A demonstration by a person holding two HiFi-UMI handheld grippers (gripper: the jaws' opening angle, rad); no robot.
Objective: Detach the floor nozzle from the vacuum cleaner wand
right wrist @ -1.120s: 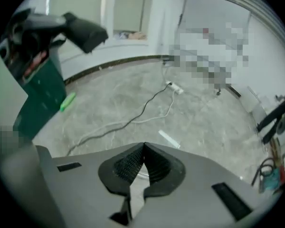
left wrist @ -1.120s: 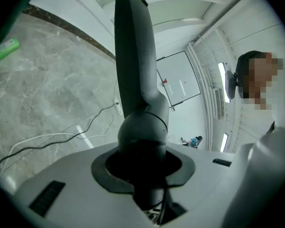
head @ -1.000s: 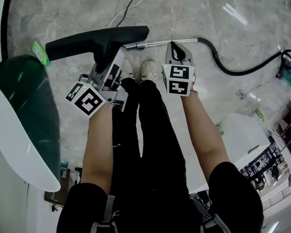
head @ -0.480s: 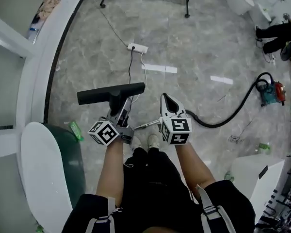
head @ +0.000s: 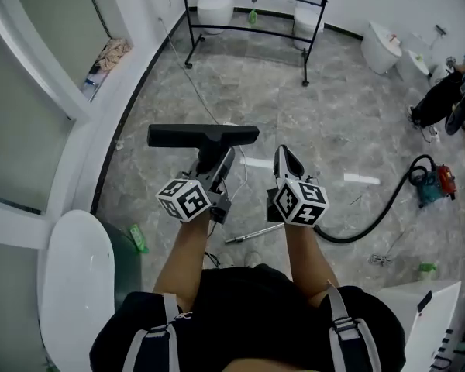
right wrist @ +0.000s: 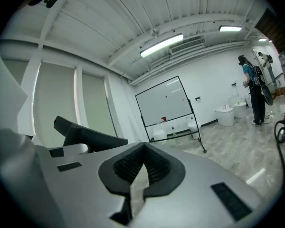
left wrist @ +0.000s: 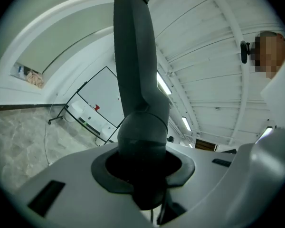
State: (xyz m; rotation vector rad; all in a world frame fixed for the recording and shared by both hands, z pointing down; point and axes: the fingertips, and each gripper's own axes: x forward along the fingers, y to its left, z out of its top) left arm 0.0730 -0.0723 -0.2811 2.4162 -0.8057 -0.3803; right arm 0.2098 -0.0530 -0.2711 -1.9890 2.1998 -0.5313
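While the left hand-held gripper clamps the neck of the floor nozzle, the nozzle sits in the air in front of the person, well above the floor. Its long black head runs crosswise in head view. Left gripper view: jaws partly apart w/ the nozzle's round dark neck filling the gap, pads pressed on it, head rising straight up out of the grip.

Right hand-held gripper is just beside the left, at approx. the same height. Jaws together, ribbed pads meeting, nothing btwn them in right gripper view. Nozzle shows at that view's left, apart from the right jaws.

Metal wand lies on the floor below, btwn the two forearms in head view, not joined to the nozzle. Black hose curves from it to the vacuum cleaner at right.

Whiteboard on a wheeled stand at the far wall; a person stands at far right.
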